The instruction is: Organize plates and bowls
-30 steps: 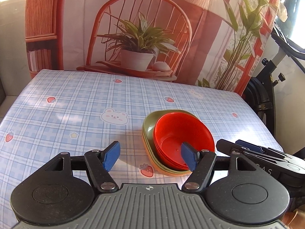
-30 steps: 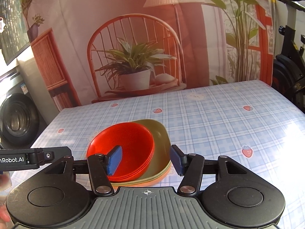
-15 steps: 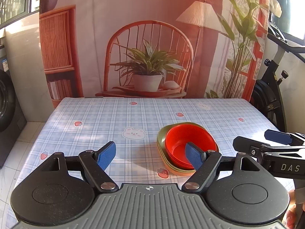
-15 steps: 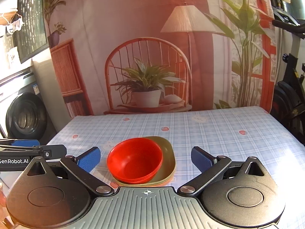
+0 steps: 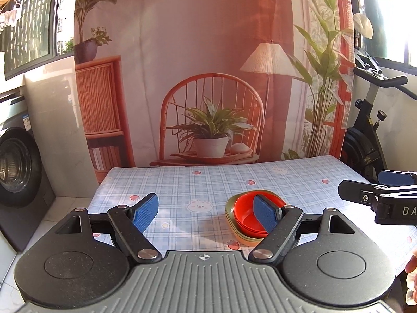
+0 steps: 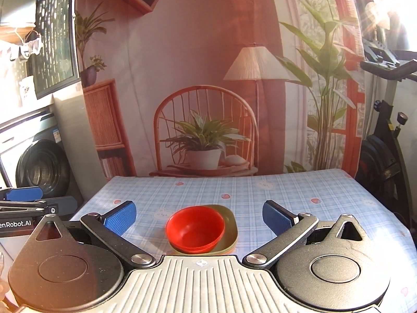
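Surface [image 5: 182,182] with blue plaid cloth carries one stack near its front middle: red bowls [image 6: 195,228] nested inside olive plates [image 6: 230,230], an orange plate edge at the bottom [image 5: 243,241]. Left view shows the stack from its left with the right hand-held gripper's arm at the frame's right edge; right view shows the stack centred, washing machine [image 6: 43,169] and exercise bike [image 6: 385,156] flanking. Left hand-held gripper [image 5: 206,214] released, jaws apart, nothing between the pads. Right hand-held gripper [image 6: 198,217] released, spread wide, clear of the stack. Versus a second ago both have pulled back and up; the right one was narrower around the bowl rim then.
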Demonstrator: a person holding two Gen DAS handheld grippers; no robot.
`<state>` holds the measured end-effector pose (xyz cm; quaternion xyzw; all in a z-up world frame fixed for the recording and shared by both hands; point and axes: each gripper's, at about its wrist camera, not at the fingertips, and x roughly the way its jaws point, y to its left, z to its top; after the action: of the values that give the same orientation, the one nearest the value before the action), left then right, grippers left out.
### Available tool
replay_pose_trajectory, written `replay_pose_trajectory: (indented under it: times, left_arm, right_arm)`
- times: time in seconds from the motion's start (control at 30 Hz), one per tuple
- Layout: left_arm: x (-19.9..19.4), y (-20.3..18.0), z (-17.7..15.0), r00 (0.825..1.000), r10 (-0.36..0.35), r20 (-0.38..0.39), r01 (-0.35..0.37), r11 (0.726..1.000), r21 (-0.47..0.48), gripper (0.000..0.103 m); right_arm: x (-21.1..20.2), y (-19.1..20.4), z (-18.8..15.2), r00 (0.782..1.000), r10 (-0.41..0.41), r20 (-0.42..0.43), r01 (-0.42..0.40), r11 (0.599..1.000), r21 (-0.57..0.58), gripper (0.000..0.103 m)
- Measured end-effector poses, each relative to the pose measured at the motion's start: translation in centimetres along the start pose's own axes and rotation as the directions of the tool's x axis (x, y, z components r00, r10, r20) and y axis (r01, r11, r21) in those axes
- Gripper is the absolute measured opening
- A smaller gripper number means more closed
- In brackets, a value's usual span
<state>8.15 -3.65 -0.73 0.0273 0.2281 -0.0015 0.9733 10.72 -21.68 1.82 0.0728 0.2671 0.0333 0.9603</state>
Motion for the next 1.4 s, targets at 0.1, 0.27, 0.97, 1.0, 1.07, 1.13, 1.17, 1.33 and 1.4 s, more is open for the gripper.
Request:
replay_pose_trajectory:
  times: [0.1,0.27,0.97,1.0,1.07,1.13,1.17,1.33,1.4]
  left_arm:
    - [-1.5,0.0,0.2,1.0,0.004,0.023,-0.005,1.0,0.008,0.082]
    - [-3.8,-0.3,0.2,0.998,0.003,0.059,-0.005,1.0,0.022,0.082]
    - [-5.3,-0.2,-0.8,0.996,-0.003,0.091,0.0,0.999,0.038,0.083]
    - [-5.2,-0.1,-0.9,0.996,-0.002,0.086,-0.001,0.999,0.038,0.083]
    - [-5.1,0.1,-0.9,0.997,-0.002,0.079,-0.001,0.999,0.035,0.083]
    - [-5.1,0.2,-0.9,0.997,0.0,0.08,-0.003,1.0,0.03,0.083]
    - [-5.1,0.3,-0.8,0.997,0.002,0.081,-0.004,1.0,0.029,0.083]
    - [-5.3,0.2,-1.0,0.996,0.005,0.084,-0.008,0.999,0.034,0.083]
    - [-5.2,0.1,-1.0,0.997,0.002,0.081,-0.005,0.999,0.036,0.083]
  right_arm:
    - [-1.4,0.6,0.3,1.0,-0.002,0.014,0.002,1.0,-0.011,0.103]
    - [-3.6,1.4,0.1,0.999,-0.005,0.034,0.005,1.0,-0.009,0.103]
    - [-5.9,1.8,-1.2,0.997,-0.031,0.076,0.032,0.999,-0.018,0.103]
    - [-5.9,1.8,-1.2,0.997,-0.032,0.074,0.033,0.999,-0.017,0.103]
    - [-5.9,1.8,-1.3,0.997,-0.033,0.071,0.034,0.999,-0.014,0.103]
    - [-5.9,1.9,-1.2,0.997,-0.034,0.07,0.035,0.999,-0.013,0.103]
    - [-5.9,1.9,-1.2,0.997,-0.035,0.069,0.036,0.999,-0.013,0.103]
    - [-5.8,1.9,-1.2,0.997,-0.034,0.067,0.035,0.999,-0.017,0.103]
    - [-5.8,1.8,-1.2,0.997,-0.033,0.067,0.035,0.999,-0.02,0.103]
